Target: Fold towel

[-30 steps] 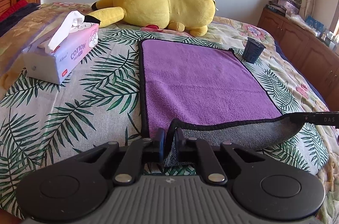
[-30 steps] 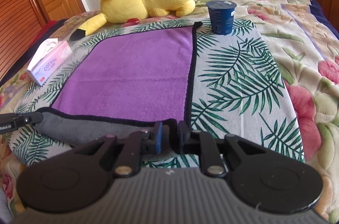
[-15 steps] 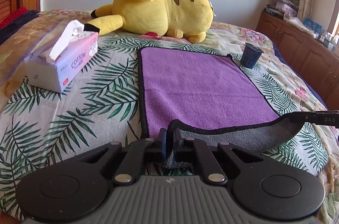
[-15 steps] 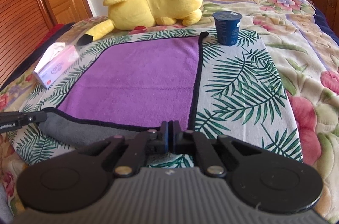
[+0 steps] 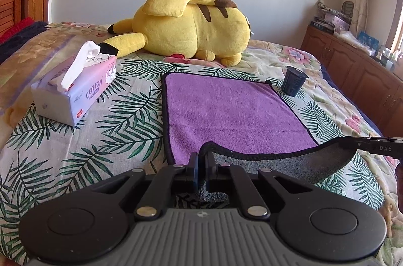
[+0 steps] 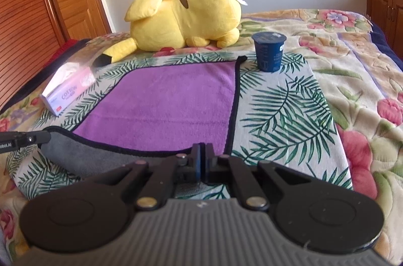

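At the far left of the bed, on the palm-leaf printed bedspread, lies a pink and white soft pack of cotton tissues with one white sheet standing out of its top. Behind it, toward the wall, a large yellow plush toy with brown stripes rests on its side, its black-tipped tail reaching toward the tissue pack.

In the middle lies the purple terry towel with a black hem and grey underside, spread flat on the bedspread except along its near edge. The left hand-held gripper is clamped on the near left corner of this towel, its jaws pressed together with the black hem arching up between them. From there the near edge runs raised off the bed, grey underside showing, across to the right.

The right hand-held gripper has its jaws pressed together on the near right corner of the towel, with grey cloth visible just below the fingertips.

Further right, just beside the towel's far right corner, a small dark blue plastic cup stands upright on the bedspread. Wooden cabinets line the wall at the right.
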`<state>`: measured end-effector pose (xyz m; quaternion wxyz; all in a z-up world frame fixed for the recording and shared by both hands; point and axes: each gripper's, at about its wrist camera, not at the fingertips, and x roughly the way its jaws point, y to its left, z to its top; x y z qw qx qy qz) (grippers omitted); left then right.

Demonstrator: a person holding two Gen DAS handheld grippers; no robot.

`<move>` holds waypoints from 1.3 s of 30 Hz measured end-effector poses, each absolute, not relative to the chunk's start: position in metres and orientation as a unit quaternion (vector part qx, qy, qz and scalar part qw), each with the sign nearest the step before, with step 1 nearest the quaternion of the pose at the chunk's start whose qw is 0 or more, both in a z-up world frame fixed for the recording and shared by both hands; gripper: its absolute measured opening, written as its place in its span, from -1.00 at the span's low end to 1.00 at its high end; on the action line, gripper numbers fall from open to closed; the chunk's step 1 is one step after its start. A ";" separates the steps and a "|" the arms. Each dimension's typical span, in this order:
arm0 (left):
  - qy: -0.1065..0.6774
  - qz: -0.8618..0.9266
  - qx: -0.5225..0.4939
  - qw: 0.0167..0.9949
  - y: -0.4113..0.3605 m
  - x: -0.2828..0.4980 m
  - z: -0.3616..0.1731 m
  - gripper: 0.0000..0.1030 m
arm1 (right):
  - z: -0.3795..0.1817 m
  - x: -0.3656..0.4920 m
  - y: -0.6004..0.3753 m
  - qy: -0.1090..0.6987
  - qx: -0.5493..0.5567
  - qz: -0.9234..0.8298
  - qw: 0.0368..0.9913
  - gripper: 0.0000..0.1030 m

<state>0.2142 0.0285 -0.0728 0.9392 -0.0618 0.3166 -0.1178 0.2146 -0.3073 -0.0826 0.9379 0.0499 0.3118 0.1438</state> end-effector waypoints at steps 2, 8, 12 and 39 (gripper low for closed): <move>0.314 -0.118 -0.065 0.940 0.029 0.216 -0.070 -1.00 | -0.081 0.216 -0.307 0.306 0.049 0.143 0.940 -0.92; 0.306 -0.121 -0.067 0.942 0.029 0.226 -0.065 -1.00 | -0.080 0.222 -0.307 0.296 0.043 0.144 0.943 -0.92; 0.303 -0.120 -0.064 0.943 0.028 0.231 -0.063 -1.00 | -0.078 0.227 -0.305 0.288 0.036 0.147 0.946 -0.92; 0.269 -0.122 -0.027 0.955 0.027 0.271 -0.038 -1.00 | -0.058 0.257 -0.303 0.241 0.011 0.150 0.959 -0.93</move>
